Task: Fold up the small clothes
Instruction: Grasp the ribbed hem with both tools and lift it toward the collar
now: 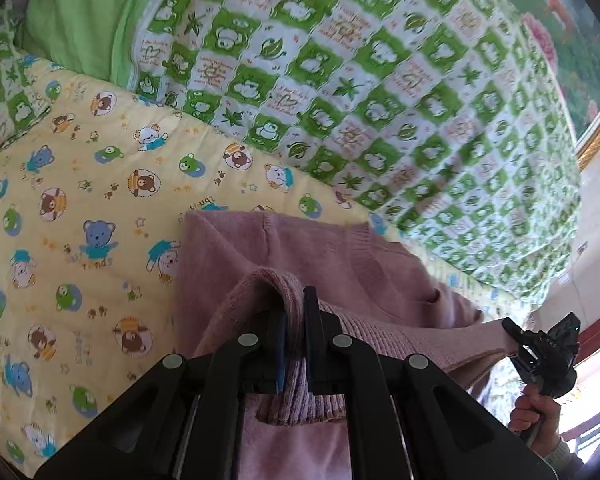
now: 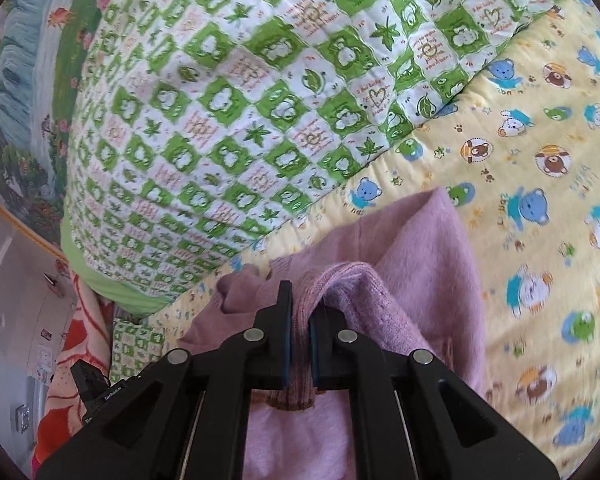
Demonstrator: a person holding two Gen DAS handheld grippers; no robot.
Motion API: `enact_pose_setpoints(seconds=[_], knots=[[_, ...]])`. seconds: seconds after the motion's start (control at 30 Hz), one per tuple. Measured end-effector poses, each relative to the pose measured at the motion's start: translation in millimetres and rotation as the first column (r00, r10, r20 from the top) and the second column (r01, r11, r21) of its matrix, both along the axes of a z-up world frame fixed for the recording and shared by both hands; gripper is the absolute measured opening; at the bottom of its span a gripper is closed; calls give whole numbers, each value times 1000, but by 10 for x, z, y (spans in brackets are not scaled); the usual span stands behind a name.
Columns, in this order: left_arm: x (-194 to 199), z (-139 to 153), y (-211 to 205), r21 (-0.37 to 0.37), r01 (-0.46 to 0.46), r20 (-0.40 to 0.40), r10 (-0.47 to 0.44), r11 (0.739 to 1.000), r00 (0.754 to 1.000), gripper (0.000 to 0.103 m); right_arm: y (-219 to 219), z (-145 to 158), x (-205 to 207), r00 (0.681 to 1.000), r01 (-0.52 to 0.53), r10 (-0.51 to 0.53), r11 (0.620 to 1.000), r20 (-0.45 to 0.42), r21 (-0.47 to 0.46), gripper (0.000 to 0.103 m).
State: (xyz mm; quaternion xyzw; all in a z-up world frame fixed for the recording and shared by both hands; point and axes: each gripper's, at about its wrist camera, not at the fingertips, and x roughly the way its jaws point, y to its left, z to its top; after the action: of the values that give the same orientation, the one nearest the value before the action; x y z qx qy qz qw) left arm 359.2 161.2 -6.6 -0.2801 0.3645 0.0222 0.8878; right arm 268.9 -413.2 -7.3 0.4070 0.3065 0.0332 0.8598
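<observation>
A yellow bear-print sheet (image 1: 100, 184) meets a green checked quilt (image 2: 220, 100) beneath a landscape mural (image 2: 24, 92).

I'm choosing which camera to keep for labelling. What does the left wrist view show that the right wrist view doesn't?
Only the left wrist view shows the plain green pillow and the right gripper from outside, with the hand holding it. Only the right wrist view shows the orange-red blanket. Both share the pink sweater clamped in closed fingers, the yellow bear-print sheet and the green checked quilt.
</observation>
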Motion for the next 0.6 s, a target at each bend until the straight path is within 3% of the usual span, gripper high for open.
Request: enact_pose_setpoints(seconds=[0.3,0.47,0.6], knots=[[494,-401,-15,83,-7,-88,14,997,996,6,-138,-360,430,992,24,-28,999,-123,-34,9],[567,-429,-58,119,-5,-93,16,993,996,9,-174,-432,495,988,46,-48,999,-144,-20,9],[513,-365,-34,108,-5,-82,14,994,997,12,-171,-422,520,985,59,-58,998,-162,1,11]])
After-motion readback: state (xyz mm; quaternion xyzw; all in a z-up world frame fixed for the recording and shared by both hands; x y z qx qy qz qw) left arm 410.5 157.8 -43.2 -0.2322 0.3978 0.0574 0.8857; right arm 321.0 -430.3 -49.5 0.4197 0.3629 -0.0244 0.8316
